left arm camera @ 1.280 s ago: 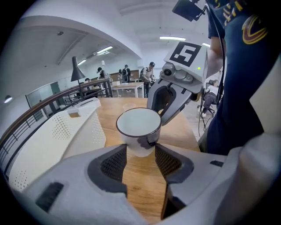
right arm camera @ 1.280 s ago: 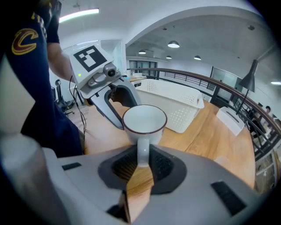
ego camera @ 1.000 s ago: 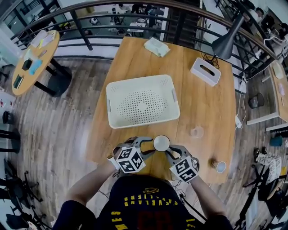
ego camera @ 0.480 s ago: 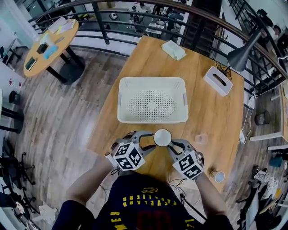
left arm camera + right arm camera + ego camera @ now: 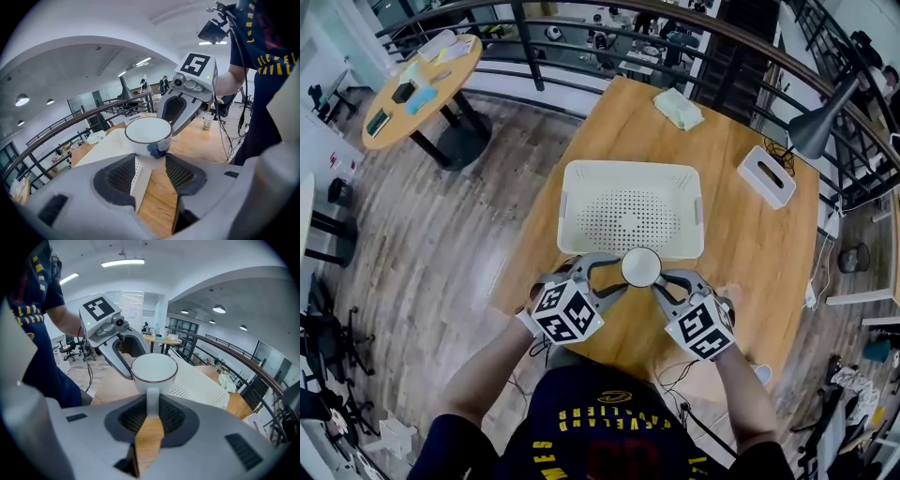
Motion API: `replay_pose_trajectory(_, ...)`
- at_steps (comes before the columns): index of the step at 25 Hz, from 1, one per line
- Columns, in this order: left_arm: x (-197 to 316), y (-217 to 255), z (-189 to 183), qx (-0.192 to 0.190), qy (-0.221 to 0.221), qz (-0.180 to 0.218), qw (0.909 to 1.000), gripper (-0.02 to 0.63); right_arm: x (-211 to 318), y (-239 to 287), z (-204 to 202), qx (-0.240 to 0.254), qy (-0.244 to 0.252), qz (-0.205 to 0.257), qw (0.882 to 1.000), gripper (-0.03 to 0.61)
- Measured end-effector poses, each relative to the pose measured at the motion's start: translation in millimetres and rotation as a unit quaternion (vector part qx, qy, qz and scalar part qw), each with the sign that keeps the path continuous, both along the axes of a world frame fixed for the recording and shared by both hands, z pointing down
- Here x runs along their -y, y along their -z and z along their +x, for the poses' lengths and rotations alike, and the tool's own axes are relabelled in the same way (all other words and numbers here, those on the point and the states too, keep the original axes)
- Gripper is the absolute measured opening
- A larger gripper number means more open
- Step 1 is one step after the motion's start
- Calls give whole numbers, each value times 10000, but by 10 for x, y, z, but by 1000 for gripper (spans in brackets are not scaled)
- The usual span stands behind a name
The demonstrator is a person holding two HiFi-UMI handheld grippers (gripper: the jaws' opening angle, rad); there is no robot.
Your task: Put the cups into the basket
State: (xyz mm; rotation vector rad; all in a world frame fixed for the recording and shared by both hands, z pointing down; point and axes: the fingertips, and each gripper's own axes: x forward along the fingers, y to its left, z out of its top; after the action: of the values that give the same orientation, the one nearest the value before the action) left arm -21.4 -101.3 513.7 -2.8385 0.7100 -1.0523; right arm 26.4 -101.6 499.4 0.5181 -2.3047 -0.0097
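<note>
Wood tabletop (image 5: 759, 234) stretches out ahead of both tools, and a white perforated basket (image 5: 630, 167) lies on it just beyond their tips, its near rim right below them. The left tool (image 5: 622, 277) and the right tool (image 5: 660, 281) angle in toward each other from either side, each carrying a marker cube, and meet on one thing. Ahead of the right tool and off to its right stands a white tissue box (image 5: 766, 176). Farther ahead, past the basket's far rim, lies a pale folded cloth (image 5: 679, 109). Between the tool tips sits the white cup (image 5: 640, 267), upright with its mouth up, held clear of the tabletop. The left tool's jaws stand partly apart and press on the cup's lower body, near a blue mark. The right tool's jaws are drawn narrow and pinch the cup's handle. Behind the right tool and to its right, a small paper cup (image 5: 207, 122) stands near the tabletop edge.
</note>
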Motion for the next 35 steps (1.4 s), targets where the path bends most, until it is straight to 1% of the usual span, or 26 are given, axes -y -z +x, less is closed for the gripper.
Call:
replay_pose_trajectory(4,164,71,-82,-30,36,54,10000,207,164,82,-82,-69,19,104,9999,68)
replay_pose_trajectory(12,486,158,-295,53,-8,113,9999,207,477,175,-299,-101,-39,171,9998,67)
replay_pose_trajectory(18,766,93,-468,242,-17,59,9997,207,755,116,-470,-83,-26,159,9998,67)
replay_pose_trajectory(27,1087,-66,-680,203,96,-274,9994,207,1095,-35,-686,-153,-12,55,9999,67)
replay_pose_trajectory(35,1270,-268,-821,371,318,-454,9978,207,1290,-246,-821,-66,-203,-207,9996,67)
